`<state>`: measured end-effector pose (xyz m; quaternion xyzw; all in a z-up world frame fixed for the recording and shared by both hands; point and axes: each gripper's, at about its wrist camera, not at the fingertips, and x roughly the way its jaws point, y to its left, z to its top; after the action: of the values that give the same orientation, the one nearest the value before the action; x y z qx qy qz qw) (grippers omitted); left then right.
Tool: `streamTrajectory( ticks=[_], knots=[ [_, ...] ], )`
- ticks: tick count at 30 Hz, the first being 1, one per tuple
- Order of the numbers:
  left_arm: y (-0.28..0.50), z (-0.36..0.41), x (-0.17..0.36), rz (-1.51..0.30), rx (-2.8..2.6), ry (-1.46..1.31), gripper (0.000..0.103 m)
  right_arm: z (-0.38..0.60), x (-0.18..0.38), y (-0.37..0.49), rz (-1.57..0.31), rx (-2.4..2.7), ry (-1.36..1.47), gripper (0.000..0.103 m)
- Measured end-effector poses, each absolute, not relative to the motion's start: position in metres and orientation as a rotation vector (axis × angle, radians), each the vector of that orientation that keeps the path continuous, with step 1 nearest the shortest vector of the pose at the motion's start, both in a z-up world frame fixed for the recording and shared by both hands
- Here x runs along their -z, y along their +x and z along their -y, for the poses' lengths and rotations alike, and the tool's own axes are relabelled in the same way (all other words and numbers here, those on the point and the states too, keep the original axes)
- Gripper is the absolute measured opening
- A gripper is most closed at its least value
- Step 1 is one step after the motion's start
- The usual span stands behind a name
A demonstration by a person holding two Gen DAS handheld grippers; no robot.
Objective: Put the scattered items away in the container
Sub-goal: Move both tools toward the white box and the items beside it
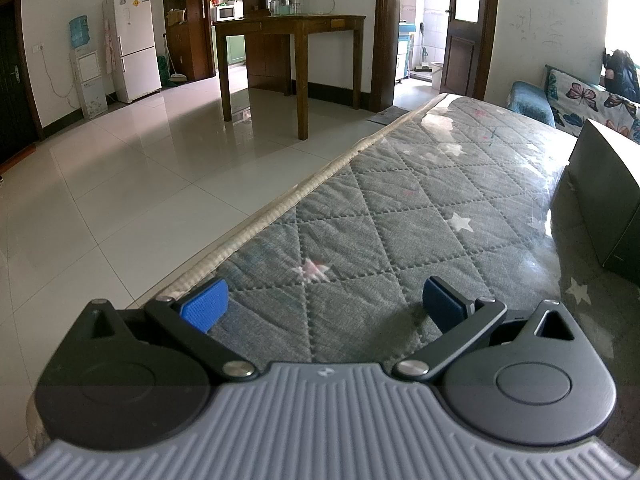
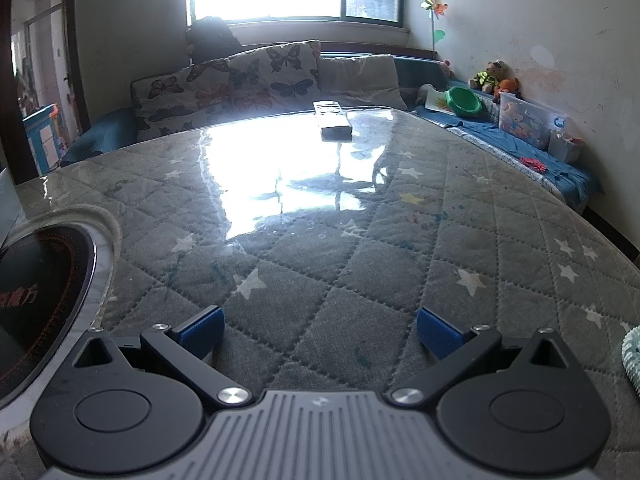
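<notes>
My left gripper [image 1: 326,306] hovers open over the grey quilted table cover [image 1: 400,200], its blue pads wide apart with nothing between them. A dark box-like container [image 1: 604,196] stands at the right edge of that view, well ahead and to the right. My right gripper [image 2: 320,330] is also open and empty, low over the same cover. Far ahead of it, near the table's far edge, lies a grey remote control [image 2: 333,119]. A pale ribbed item [image 2: 631,358] peeks in at the right edge, mostly cut off.
A round black cooktop [image 2: 36,300] is set into the table at the left of the right wrist view. Beyond the table runs a sofa [image 2: 256,76] with butterfly cushions, toys and a clear bin [image 2: 528,120]. A wooden table [image 1: 296,32] and fridge [image 1: 130,42] stand across the tiled floor.
</notes>
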<state>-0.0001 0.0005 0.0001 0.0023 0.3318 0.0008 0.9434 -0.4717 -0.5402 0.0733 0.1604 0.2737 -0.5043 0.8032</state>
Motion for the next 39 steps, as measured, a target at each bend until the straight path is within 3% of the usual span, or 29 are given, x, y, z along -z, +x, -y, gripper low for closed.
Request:
streamTrajectory(
  ticks=[10, 39],
  knots=[
    [-0.004, 0.004, -0.001, -0.666, 0.018, 0.040, 0.103, 0.506, -0.089, -0.482, -0.572, 1.044, 0.255, 0.103],
    [-0.121, 0.028, -0.046, -0.692, 0.284, 0.179, 0.103, 0.350, -0.124, -0.465, -0.624, 0.584, 0.093, 0.103]
  ],
)
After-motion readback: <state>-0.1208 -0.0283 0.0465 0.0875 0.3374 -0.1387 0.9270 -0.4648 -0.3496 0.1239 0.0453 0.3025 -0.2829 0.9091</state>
